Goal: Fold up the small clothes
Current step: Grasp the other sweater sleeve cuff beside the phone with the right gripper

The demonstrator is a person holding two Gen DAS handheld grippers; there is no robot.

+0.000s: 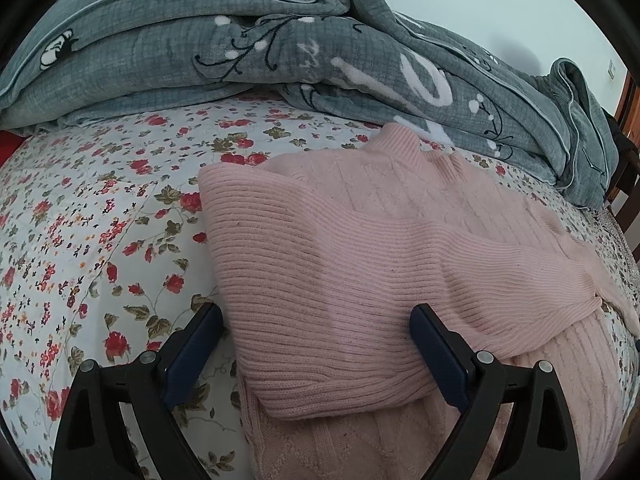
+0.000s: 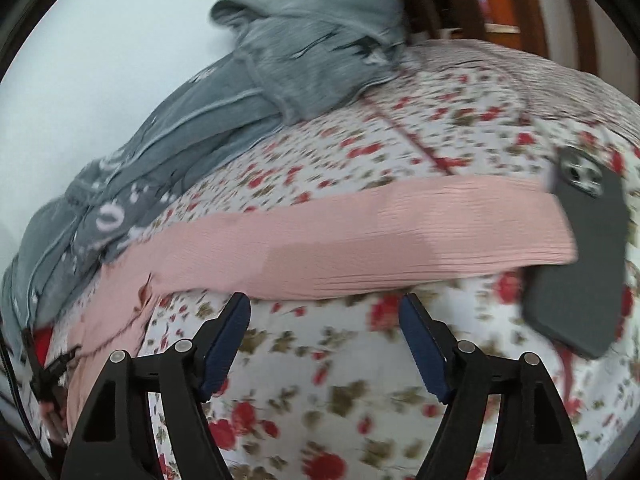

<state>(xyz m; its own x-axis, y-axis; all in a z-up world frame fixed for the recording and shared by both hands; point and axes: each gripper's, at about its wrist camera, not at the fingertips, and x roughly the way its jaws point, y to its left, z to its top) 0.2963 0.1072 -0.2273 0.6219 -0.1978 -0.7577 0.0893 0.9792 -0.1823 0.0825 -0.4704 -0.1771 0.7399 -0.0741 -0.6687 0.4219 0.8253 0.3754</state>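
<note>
Our left claw [image 1: 316, 344] stood released in the lower middle of its view, its two dark pads on either side of the folded sleeve of the pink sweater [image 1: 360, 248], and we could not tell whether they touched the knit. Our right claw [image 2: 326, 332] was also released and held nothing; only the floral bedsheet [image 2: 320, 400] lay between its pads. Just above it, across the middle of the frame, the other sleeve [image 2: 360, 240] stretched flat, and its cuff end lay against a dark phone [image 2: 580, 272] at the right edge; whether it lay over the phone we could not tell. Behind, a grey blanket [image 1: 240, 52] was piled at the top of both views.

To do this step well, we judged that the right claw should take the sleeve near the cuff, lift it free of the phone, and lay it across the body, edges aligned, while the left claw kept the first fold in place.

White shapes on the blanket looked like large letters, but we could not read any word. The right view was blurred.
</note>
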